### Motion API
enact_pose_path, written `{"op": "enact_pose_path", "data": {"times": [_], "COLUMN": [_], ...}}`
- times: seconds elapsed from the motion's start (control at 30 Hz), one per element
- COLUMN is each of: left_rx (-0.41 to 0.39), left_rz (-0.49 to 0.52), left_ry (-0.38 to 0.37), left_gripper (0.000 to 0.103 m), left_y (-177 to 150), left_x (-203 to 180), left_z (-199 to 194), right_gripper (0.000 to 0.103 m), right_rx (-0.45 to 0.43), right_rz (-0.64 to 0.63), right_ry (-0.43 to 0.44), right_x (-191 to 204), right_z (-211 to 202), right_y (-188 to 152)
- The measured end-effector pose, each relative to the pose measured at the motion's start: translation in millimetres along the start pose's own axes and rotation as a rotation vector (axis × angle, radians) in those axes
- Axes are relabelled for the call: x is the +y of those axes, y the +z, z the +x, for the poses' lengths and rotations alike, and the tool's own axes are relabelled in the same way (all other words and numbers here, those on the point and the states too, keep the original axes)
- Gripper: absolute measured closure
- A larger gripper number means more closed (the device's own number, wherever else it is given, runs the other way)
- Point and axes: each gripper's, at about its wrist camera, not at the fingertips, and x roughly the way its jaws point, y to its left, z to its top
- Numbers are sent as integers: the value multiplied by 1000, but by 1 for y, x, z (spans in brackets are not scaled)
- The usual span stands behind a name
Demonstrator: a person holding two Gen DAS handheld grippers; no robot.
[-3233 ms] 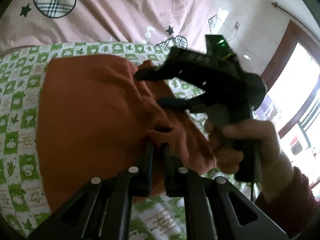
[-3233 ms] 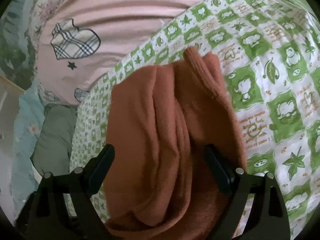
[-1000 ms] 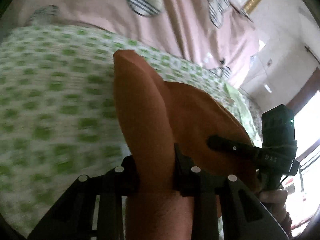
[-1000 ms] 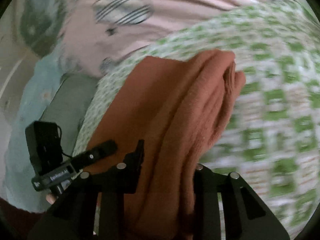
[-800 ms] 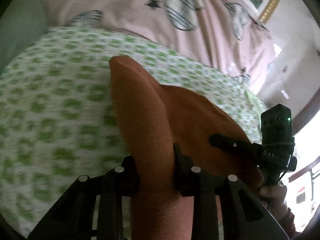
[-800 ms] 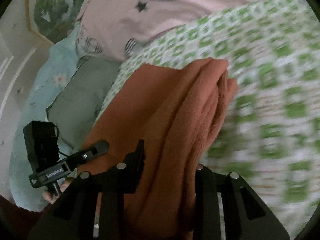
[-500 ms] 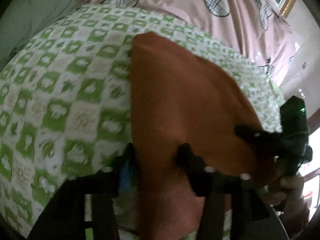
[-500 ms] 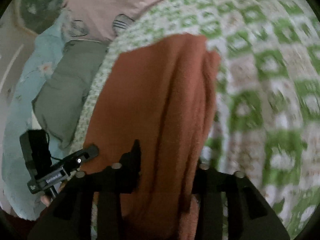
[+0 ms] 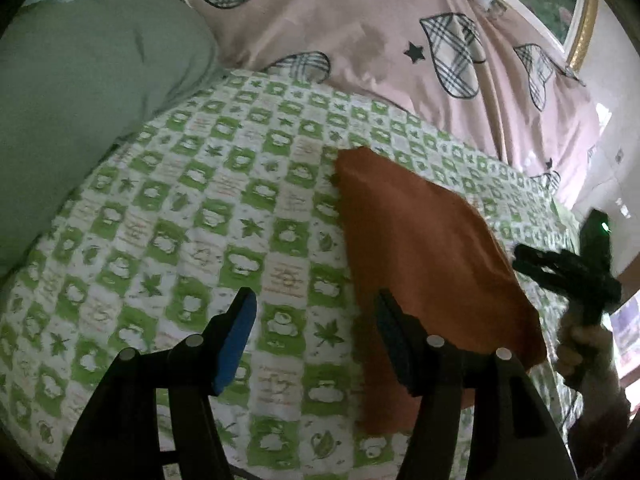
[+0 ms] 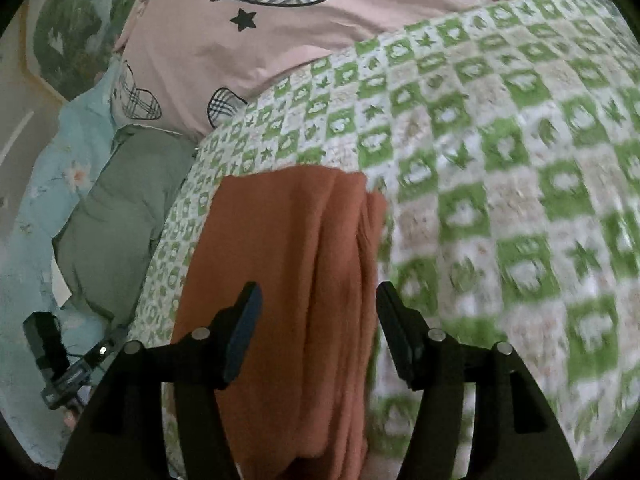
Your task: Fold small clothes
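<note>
A folded rust-orange garment point(image 9: 424, 256) lies flat on the green-and-white checked blanket point(image 9: 192, 216). My left gripper point(image 9: 314, 336) is open and empty, just left of the garment's near edge. In the right wrist view the same garment point(image 10: 288, 272) shows stacked folds along its right side. My right gripper point(image 10: 318, 328) is open and empty, its jaws spread above the garment's near end. The right gripper also shows at the right edge of the left wrist view point(image 9: 568, 268), and the left gripper at the lower left of the right wrist view point(image 10: 68, 372).
A pink quilt with plaid hearts point(image 9: 392, 32) lies behind the blanket. A grey-green pillow point(image 9: 80, 88) sits at the left, also in the right wrist view point(image 10: 120, 216). A pale blue floral sheet point(image 10: 48, 184) is beyond it.
Both grippers were shut on the orange garment, carrying it. Now both have opened and drawn back, and the garment lies folded on the blanket.
</note>
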Motion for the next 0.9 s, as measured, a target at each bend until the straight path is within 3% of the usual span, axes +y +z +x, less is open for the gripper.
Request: {"op": "enact_pose_path", "data": {"times": [0.1, 0.13, 0.17, 0.2, 0.33, 0.4, 0.5, 0.6, 0.77, 0.9], "left_rx": [26, 35, 44, 59, 60, 66, 112, 144, 164, 164], "left_rz": [15, 25, 34, 48, 93, 113, 152, 166, 104, 116], "left_ry": [-79, -109, -125, -145, -214, -245, -250, -199, -214, -191], "left_gripper": [42, 42, 43, 43, 46, 46, 49, 47, 45, 47], "left_y": [-5, -8, -10, -12, -17, -20, -33, -43, -45, -44], "left_x": [-12, -17, -22, -28, -45, -51, -57, -57, -48, -51], "left_z": [12, 17, 21, 26, 29, 30, 46, 61, 67, 64], "right_gripper": [47, 57, 79, 87, 89, 89, 89, 89, 89, 88], "right_rx": [31, 41, 52, 54, -50, -81, -43, 0, -17, 4], "right_rz": [2, -4, -12, -25, -61, -67, -21, 56, 46, 45], "right_ry": [-18, -26, -36, -44, 24, 0, -62, -52, -56, -92], "right_x": [5, 8, 10, 14, 32, 32, 5, -22, -20, -16], "right_z": [24, 31, 35, 35, -4, -16, -1, 22, 26, 19], "right_y": [6, 5, 5, 5, 3, -5, -16, -21, -19, -16]}}
